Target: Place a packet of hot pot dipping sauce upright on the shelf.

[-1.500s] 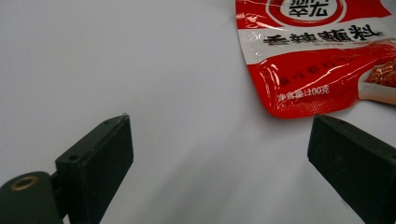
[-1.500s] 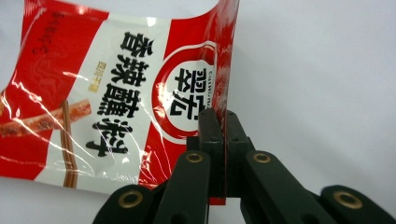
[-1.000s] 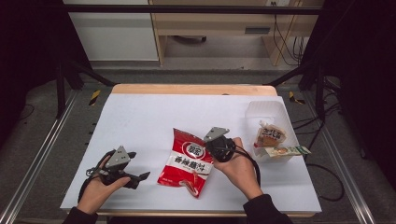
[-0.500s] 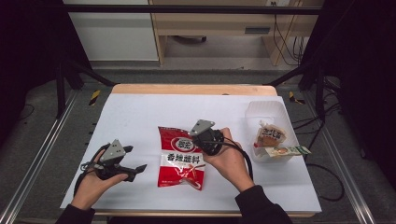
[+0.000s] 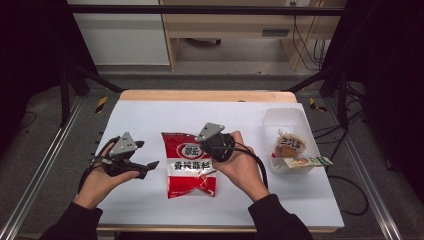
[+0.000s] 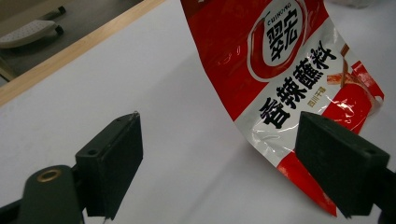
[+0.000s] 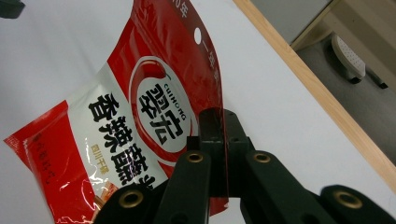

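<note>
While my right hand (image 5: 245, 167) curls around its gripper above the middle of the table (image 5: 150, 115), my right gripper (image 7: 223, 122) has its jaws clamped on the side edge of the red and white packet (image 5: 190, 164), pinching the thin film between them. That packet hangs from this grip with its lower end near the white table top, its printed face turned up toward me. My right forearm comes in from the near edge, wrist bent inward so the gripper points to my left. My left hand (image 5: 102, 172) holds the left gripper (image 5: 145, 155) raised just left of the packet, pointing toward it. Its jaws stand wide apart and have just been closing a little, with nothing between them. Off to my right sits a clear tub (image 5: 285, 120) holding two other snack packs (image 5: 292, 150).
</note>
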Motion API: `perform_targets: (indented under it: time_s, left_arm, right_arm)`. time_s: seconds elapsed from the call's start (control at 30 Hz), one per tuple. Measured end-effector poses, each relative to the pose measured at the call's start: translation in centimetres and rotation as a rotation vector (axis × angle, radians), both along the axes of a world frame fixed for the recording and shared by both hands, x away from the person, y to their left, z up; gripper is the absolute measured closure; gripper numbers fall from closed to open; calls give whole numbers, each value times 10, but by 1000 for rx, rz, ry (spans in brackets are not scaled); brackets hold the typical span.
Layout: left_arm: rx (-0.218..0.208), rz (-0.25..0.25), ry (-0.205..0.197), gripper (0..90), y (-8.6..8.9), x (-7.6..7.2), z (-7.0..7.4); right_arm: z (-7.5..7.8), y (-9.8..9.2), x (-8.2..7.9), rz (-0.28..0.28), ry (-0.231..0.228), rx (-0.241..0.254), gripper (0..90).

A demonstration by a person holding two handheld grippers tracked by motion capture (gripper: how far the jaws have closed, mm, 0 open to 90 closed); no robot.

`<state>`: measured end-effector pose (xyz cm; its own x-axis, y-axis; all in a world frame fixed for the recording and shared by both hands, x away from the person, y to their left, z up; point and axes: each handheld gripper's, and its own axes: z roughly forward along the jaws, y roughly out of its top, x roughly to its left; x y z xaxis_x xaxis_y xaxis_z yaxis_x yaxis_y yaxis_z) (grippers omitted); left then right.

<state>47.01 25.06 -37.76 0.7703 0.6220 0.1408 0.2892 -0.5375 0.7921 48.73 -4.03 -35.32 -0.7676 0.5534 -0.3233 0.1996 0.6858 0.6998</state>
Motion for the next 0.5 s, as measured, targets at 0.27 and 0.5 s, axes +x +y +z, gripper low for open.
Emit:
perform_targets:
  time_s: [0.27,0.5]
  left_arm:
    - [20,-5,-7,151,-6,6,9]
    - [16,-13,-7,219,-7,12,12]
  right_arm:
    - [7,-1,-1,10,-9,8,900]
    - [6,1,-7,33,-13,4,900]
